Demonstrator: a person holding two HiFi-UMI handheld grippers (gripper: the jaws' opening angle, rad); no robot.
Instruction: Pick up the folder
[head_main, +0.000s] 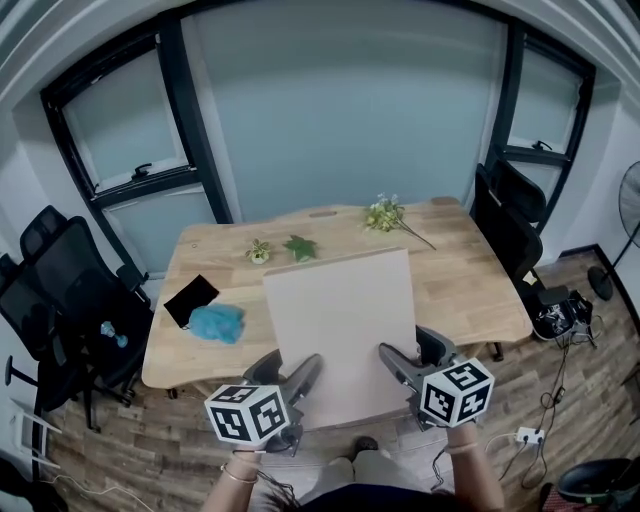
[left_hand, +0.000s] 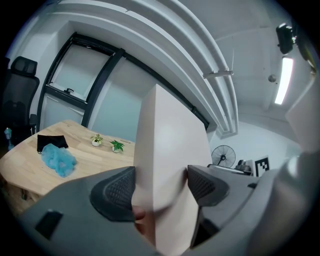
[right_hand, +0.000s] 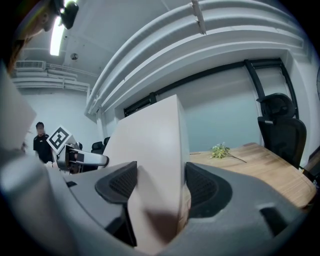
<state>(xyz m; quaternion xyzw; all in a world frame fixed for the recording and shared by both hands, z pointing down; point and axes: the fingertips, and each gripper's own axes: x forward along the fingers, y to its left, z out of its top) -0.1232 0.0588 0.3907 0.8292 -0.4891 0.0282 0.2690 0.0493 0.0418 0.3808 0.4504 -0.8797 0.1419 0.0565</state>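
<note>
We see the folder (head_main: 340, 325), a pale beige board, held by its near edge between the two grippers, over the front middle of the wooden table (head_main: 470, 280). Its near edge reaches past the table's front edge toward the person. From the head view we cannot tell whether its far edge rests on the wood or hangs just above it.

The left gripper (head_main: 285, 372) has its jaws clenched on the folder's near left corner. In the left gripper view both ribbed pads (left_hand: 117, 192) press against the folder's faces. The right gripper (head_main: 412, 358) grasps the near right corner the same way (its jaws stand wide, yet the folder fills the gap from pad to pad).

To the left of the folder on the table lie a blue fluffy thing (head_main: 216, 323) and a black flat piece (head_main: 190, 298), touching each other. Beyond the folder's far edge stand a small potted plant (head_main: 259, 251) and a green leaf (head_main: 299, 247), and a flower sprig (head_main: 386, 214) lies near the far right. Black office chairs (head_main: 60, 290) stand at the table's sides.
</note>
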